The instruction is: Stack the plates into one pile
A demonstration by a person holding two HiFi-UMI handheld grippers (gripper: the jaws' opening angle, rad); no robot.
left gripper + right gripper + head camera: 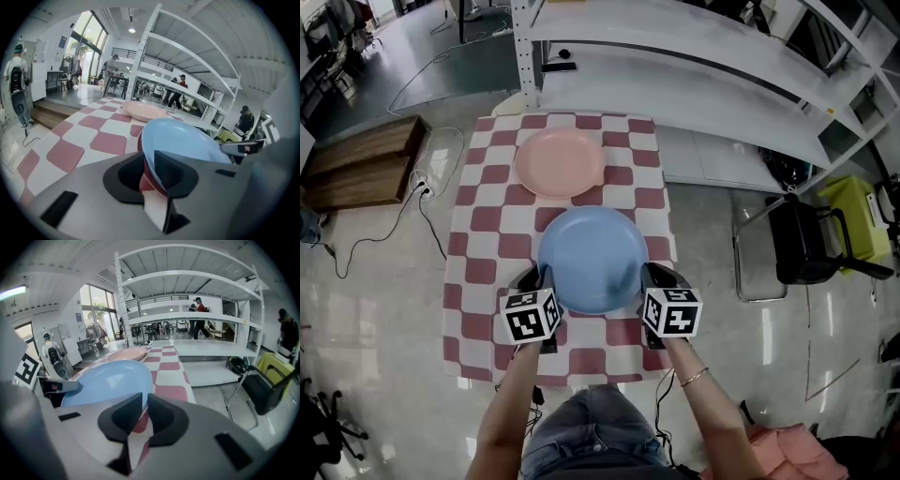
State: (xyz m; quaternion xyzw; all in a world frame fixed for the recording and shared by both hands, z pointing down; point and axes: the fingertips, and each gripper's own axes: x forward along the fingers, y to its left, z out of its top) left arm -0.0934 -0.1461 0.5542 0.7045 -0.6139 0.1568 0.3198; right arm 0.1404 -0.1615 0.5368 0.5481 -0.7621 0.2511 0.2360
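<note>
A blue plate (591, 253) is over the near half of the red-and-white checked table (478, 244). My left gripper (536, 277) is shut on its left rim and my right gripper (649, 274) is shut on its right rim. In the left gripper view the blue plate (183, 138) rises tilted out of the left gripper (149, 164). In the right gripper view the rim of the blue plate (108, 380) is pinched in the right gripper (145, 404). A pink plate (560, 161) lies flat at the table's far end, apart from the blue one; it shows as the pink plate (143, 110) and the pink plate (126, 354) beyond.
White metal shelving (694, 56) runs behind and right of the table. A black chair (806, 244) and a yellow-green bin (853, 220) stand on the floor at right. A low wooden platform (361, 164) and loose cables lie at left.
</note>
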